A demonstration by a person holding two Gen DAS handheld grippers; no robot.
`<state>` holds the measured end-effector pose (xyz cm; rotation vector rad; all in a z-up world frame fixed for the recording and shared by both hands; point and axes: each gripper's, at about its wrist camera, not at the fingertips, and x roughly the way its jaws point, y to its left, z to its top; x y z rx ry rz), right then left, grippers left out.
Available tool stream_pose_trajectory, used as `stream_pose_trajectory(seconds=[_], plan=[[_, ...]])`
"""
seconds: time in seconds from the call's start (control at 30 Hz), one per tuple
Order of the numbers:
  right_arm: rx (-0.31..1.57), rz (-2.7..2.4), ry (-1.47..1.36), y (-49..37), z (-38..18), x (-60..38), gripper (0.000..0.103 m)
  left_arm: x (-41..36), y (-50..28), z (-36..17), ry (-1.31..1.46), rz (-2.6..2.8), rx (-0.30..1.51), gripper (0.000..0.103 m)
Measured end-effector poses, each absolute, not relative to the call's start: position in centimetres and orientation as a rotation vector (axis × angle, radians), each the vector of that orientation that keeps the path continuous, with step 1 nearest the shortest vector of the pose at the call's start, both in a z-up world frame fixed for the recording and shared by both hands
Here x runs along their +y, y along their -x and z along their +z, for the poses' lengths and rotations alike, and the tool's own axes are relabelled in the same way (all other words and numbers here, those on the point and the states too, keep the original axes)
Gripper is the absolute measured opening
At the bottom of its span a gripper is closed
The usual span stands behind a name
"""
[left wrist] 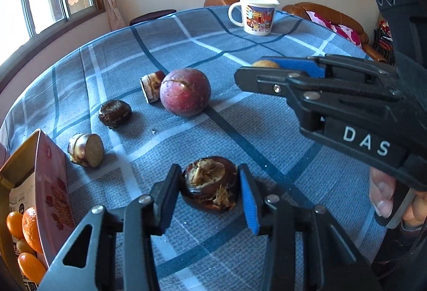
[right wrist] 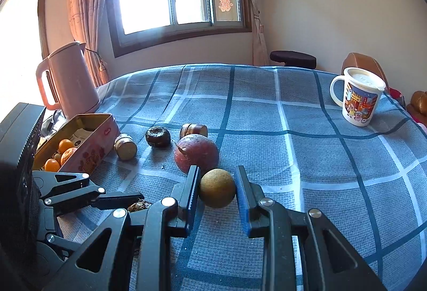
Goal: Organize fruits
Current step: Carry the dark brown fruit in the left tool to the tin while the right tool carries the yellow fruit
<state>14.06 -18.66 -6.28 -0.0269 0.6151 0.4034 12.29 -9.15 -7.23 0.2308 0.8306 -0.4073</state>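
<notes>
- The left gripper (left wrist: 209,193) has its fingers (left wrist: 168,195) closed on a dark water chestnut (left wrist: 210,184) that sits on the tabletop (left wrist: 267,136). The skin is uneven and flaky, so I think it could slip or turn when lifted.
- The right gripper (right wrist: 217,189) holds a round brownish fruit (right wrist: 217,187) between its fingers, just in front of the red passion fruit (right wrist: 196,153). A smooth ball like this may roll out if the grip loosens.
- The tin box (right wrist: 88,146) with oranges (right wrist: 66,153) stands at the left edge. Both grippers are near each other, so they could collide on the way there.
- The other pieces (left wrist: 114,113) lie close together; a careless move could push them.
- Hard to see: the box inside is mostly cut off in the left wrist view, and I cannot tell if the round fruit rests on the cloth or is lifted.
</notes>
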Motion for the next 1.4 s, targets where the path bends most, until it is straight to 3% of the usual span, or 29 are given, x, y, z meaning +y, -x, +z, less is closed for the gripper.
stream_pose_trajectory(seconds=[0.63,1.4], plan=[[0.511,0.458,0.027,-12.4,-5.2,-18.8,0.028,-5.3,-9.1,-3.7,-0.097,-0.263,0.538,0.045],[0.370,0.477,0.060,-10.1,-4.2,-18.8,0.028,-4.2,-7.2,-2.5,-0.070,-0.216,0.404,0.045]])
